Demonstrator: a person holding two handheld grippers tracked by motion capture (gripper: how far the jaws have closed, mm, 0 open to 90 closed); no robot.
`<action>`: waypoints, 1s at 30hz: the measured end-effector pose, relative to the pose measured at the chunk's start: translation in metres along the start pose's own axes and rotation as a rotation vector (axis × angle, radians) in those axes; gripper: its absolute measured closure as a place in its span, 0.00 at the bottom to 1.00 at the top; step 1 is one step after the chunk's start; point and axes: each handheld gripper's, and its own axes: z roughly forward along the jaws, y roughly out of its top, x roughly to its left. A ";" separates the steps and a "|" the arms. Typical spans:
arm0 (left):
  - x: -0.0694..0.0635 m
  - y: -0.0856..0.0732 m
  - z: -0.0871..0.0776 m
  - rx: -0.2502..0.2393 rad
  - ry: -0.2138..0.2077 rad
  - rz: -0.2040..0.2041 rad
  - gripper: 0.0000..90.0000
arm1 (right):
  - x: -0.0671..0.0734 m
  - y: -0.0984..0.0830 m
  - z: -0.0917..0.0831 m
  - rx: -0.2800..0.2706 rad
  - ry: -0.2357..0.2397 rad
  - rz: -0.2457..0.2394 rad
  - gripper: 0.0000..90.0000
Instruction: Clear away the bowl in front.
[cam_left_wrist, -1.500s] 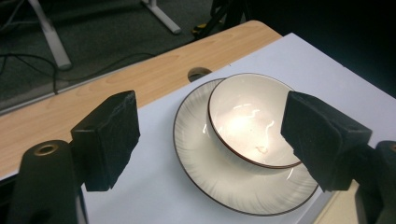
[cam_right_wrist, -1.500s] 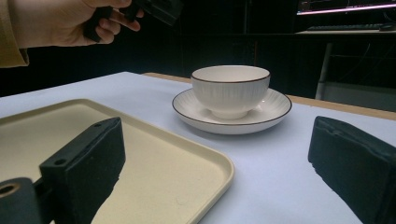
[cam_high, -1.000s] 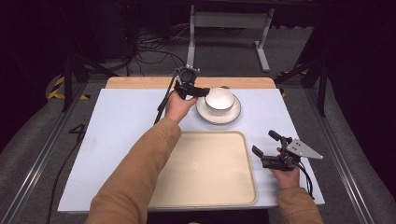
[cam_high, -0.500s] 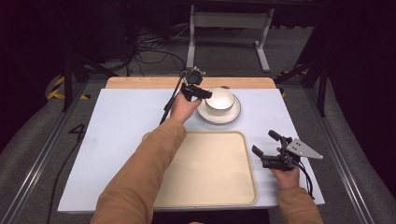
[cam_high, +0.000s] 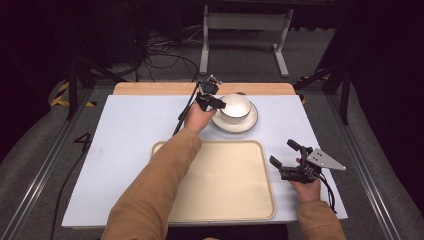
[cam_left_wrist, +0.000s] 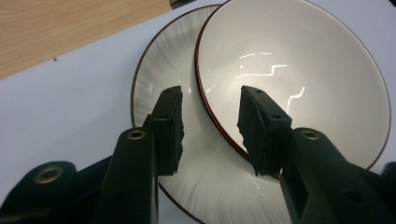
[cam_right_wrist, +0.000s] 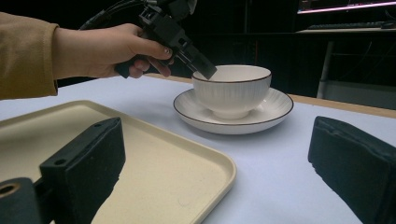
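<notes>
Left gripper (cam_left_wrist: 210, 126) straddles the rim of the bowl (cam_high: 235, 106) – jaws closing, not yet clamped. Bowl sits on saucer (cam_high: 235, 126), far desk side. Right gripper (cam_high: 285, 159) idle, jaws apart. Lift outstanding; tray (cam_high: 220, 215) bare.

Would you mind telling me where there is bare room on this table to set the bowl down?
The tray is bare across its whole surface. The white mat left of the sleeve is open too. It is crowded at the far edge, where the left gripper straddles the rim of the bowl on its saucer.
</notes>
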 end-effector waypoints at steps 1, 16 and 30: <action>0.000 0.000 0.001 0.002 0.000 0.000 0.69 | 0.000 0.000 0.000 0.000 0.001 0.000 0.05; -0.007 0.005 0.010 0.037 0.046 -0.070 0.79 | 0.000 0.000 0.000 -0.003 0.005 0.002 0.05; -0.013 0.007 0.015 0.039 0.106 -0.079 0.91 | 0.001 0.000 0.000 -0.004 0.008 0.002 0.05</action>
